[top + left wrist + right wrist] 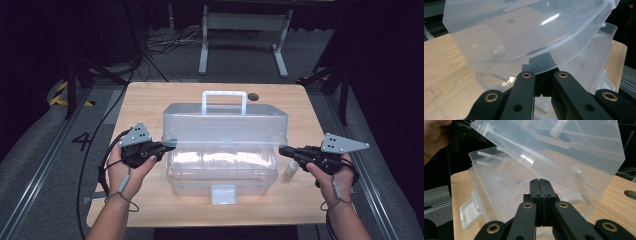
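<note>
From the high view, a clear plastic storage box (222,172) with a white front latch sits in the middle of the light wooden table (150,100), and its translucent hinged lid (225,125), carrying an upright handle, is raised above the box body. The left gripper (169,146) meets the lid's left front corner and the right gripper (281,149) its right front corner, apparently so that the wide lid is borne evenly from both ends and does not twist on its hinge. A small white bottle (291,168) stands on the table just beside the box's right end, below the right gripper. In the left gripper view, the lid (524,32) arches over the black jaws, which reach under its rim; their tips are veiled by the plastic, so whether they pinch the edge cannot be told by eye, though they appear drawn together. The box's compartments (584,65) lie beneath. In the right gripper view, the jaws are pressed flat together with nothing between them, sitting below the tilted lid (564,150), so this gripper seems to prop the lid from underneath, not clamp it; the open box (499,185) shows its dividers, and the other hand (434,135) grips at the lid's far corner.
</note>
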Demonstrator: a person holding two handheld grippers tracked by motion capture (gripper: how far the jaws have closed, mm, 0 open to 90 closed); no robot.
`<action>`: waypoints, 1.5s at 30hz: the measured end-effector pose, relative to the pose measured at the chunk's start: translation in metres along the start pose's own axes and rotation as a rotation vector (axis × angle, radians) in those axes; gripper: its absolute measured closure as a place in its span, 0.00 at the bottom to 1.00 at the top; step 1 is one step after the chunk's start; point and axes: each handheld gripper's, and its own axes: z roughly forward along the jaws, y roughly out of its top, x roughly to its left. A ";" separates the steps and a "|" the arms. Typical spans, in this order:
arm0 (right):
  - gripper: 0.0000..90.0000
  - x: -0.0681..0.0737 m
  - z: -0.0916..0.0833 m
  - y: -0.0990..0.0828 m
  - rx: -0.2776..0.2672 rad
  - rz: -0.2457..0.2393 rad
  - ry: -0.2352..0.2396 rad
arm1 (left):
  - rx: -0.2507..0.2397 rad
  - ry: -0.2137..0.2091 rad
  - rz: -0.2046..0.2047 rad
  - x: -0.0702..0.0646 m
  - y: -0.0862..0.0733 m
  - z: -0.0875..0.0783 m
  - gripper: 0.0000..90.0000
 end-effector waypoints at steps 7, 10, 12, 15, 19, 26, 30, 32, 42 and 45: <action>1.00 0.006 -0.007 0.001 0.011 -0.016 -0.015 | -0.003 0.000 0.006 0.005 0.009 0.000 1.00; 1.00 0.008 -0.012 0.000 0.008 -0.015 -0.029 | -0.001 0.000 0.009 0.008 0.014 0.000 1.00; 1.00 0.007 -0.015 0.000 0.010 -0.015 -0.037 | -0.004 0.004 0.008 0.009 0.017 0.001 1.00; 1.00 0.007 -0.020 -0.002 0.004 -0.006 -0.046 | 0.000 0.009 0.012 0.011 0.022 0.001 1.00; 1.00 0.007 -0.026 -0.004 0.002 0.003 -0.059 | -0.004 0.016 0.006 0.013 0.027 0.002 1.00; 1.00 0.004 -0.034 -0.007 -0.003 0.023 -0.077 | -0.005 0.027 0.005 0.017 0.034 0.003 1.00; 0.99 0.003 -0.034 -0.007 -0.001 0.027 -0.084 | -0.005 0.039 0.004 0.018 0.038 0.004 1.00; 0.97 0.002 -0.034 -0.007 -0.002 0.027 -0.088 | -0.008 0.041 0.003 0.019 0.040 0.005 1.00; 0.91 -0.002 -0.035 -0.007 -0.011 0.034 -0.115 | -0.013 0.053 -0.004 0.022 0.048 0.006 1.00; 0.87 -0.002 -0.035 -0.007 -0.012 0.035 -0.127 | -0.009 0.052 -0.008 0.022 0.049 0.006 1.00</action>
